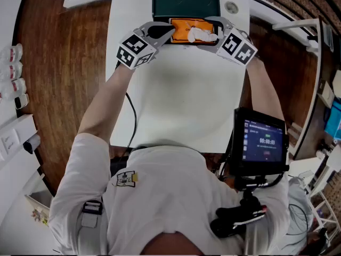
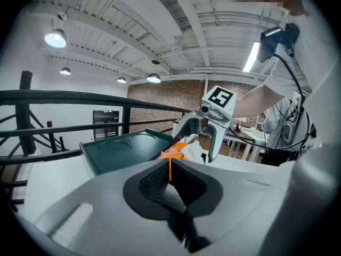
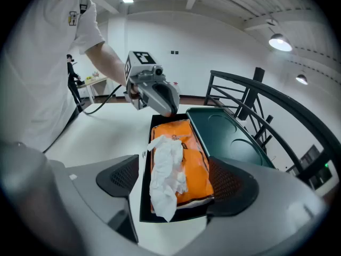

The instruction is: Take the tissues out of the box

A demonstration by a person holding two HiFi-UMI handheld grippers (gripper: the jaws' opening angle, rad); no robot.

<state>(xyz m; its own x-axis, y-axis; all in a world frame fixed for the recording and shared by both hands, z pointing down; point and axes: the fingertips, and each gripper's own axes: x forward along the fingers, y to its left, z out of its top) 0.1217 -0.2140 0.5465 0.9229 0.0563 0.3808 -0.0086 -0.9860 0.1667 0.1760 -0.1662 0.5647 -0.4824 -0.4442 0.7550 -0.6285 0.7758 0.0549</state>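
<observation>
Left gripper [image 2: 170, 177] clenched on the end edge of the orange plastic tissue pack [image 3: 194, 164]. Right gripper [image 3: 176, 184] released, jaws wide astride the shallow black box [image 3: 145, 196] holding that pack. Crumpled white tissue [image 3: 165, 169] lies on the pack. Dark green tray [image 3: 229, 137] sits just beside the box.

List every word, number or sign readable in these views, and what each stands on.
Nothing can be quoted with confidence.
On the screen: a timer-like row of digits, too blurred to read.
On the orange tissue pack: dark print, too small to read.
On the marker cube: black-and-white square patterns, no letters.
</observation>
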